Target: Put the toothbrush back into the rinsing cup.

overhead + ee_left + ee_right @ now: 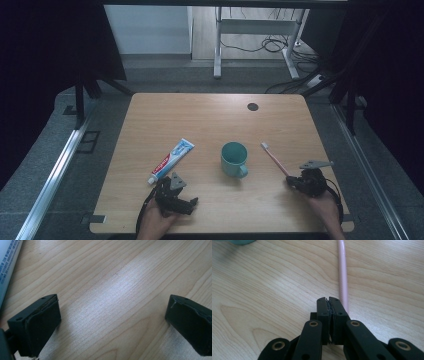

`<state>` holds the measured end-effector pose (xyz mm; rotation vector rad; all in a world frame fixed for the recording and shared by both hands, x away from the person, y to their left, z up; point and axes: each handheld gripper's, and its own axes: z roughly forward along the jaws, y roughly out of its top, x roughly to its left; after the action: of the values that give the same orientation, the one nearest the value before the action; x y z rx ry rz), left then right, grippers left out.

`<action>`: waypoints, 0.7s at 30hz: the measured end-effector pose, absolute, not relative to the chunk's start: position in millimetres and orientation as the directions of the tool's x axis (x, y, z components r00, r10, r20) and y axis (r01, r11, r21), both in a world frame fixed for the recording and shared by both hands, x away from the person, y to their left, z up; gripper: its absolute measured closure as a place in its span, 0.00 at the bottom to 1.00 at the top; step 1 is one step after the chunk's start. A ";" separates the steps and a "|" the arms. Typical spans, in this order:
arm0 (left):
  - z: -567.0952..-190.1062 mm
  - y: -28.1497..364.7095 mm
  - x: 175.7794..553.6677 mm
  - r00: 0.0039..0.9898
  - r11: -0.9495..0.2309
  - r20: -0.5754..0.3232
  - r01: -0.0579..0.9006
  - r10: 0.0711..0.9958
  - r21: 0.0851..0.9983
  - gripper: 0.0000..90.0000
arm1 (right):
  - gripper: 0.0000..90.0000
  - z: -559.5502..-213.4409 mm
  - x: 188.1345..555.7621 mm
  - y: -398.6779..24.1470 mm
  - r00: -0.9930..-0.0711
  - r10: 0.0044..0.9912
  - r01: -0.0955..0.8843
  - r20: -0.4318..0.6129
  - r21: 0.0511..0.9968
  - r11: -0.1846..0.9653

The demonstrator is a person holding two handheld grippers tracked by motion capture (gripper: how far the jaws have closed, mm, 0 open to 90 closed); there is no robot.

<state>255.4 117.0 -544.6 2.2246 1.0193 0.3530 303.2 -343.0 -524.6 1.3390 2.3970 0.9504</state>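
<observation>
Right gripper point(328, 299) fingers pressed together beside toothbrush point(343, 275), left gripper point(112, 322) fingers spread over bare table point(120, 277).

Even overhead lighting on the light wooden table point(210, 120); surroundings beyond it dark. White glare streaks its grain; close views slightly soft.

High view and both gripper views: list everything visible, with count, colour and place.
table: one, light wood, centre
toothpaste tube: one, white, blue and red, left of the cup, lying flat
cup: one, teal, middle of the table, handle toward the person
toothbrush: one, pink, lying right of the cup, beside the right gripper's jaws
desk frame: one, white, on the floor beyond the table
left gripper: one, black, jaws open over bare wood near the tube
right gripper: one, black, jaws shut, empty
hands: two, at the near edge
</observation>
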 end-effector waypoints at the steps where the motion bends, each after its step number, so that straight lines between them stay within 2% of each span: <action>1: -544.6 117.0 255.4 0.660 -0.481 -0.026 0.573 0.751 0.663 0.00 | 0.96 -524.5 303.0 -343.9 -0.552 0.827 0.674 0.104 0.640 0.369; 13: -544.6 117.0 255.5 0.661 -0.482 -0.025 0.573 0.750 0.663 0.00 | 0.83 -508.9 305.5 -341.3 -0.573 0.816 0.666 0.074 0.623 0.411; 21: -544.6 116.9 255.4 0.660 -0.481 -0.026 0.574 0.751 0.663 0.00 | 0.80 -499.6 319.7 -341.5 -0.577 0.816 0.684 0.034 0.567 0.459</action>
<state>255.4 116.9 -544.6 2.2247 1.0205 0.3540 319.7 -341.5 -499.6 1.2942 2.4673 0.7921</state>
